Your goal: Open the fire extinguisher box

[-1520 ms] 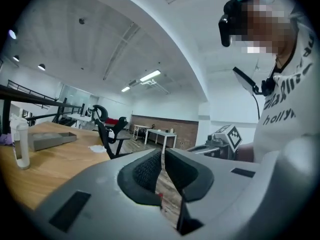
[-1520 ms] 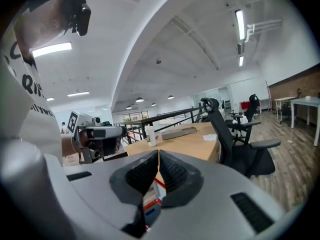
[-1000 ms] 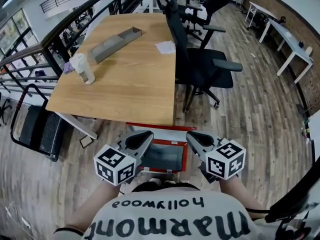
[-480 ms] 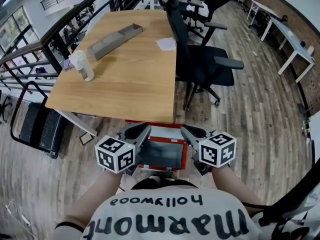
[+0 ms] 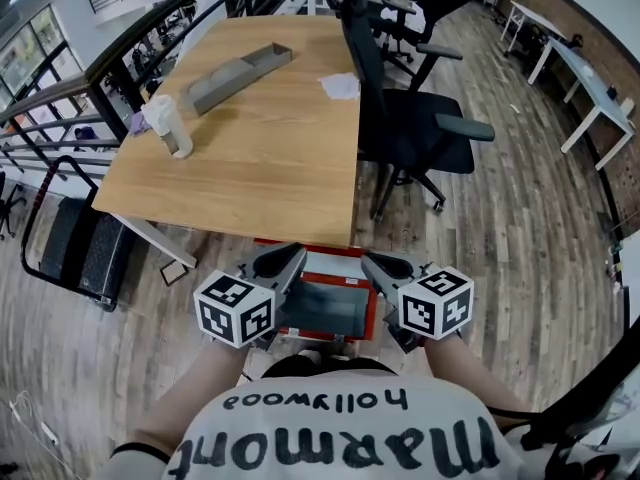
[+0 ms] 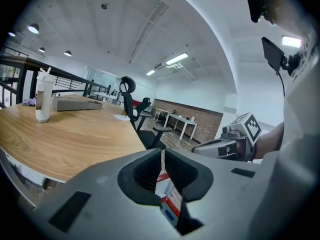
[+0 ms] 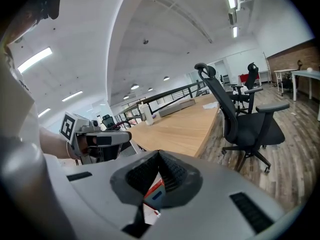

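Fig.: L gripper & R gripper, jaws of both closed, empty, over red fire extinguisher box by wooden desk.

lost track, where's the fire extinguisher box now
Head view, bottom centre: the fire extinguisher box sits on the floor by the wooden table's edge, between the left gripper and right gripper.

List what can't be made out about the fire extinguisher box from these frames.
- Latch or handle: head view; the left hand-held gripper and right hand-held gripper cover both sides of the fire extinguisher box.
- Contents: head view; the box's window is too small and dim to see through.
- Left and right gripper views: only a sliver of the box shows below the jaws; each gripper's own body blocks the rest.
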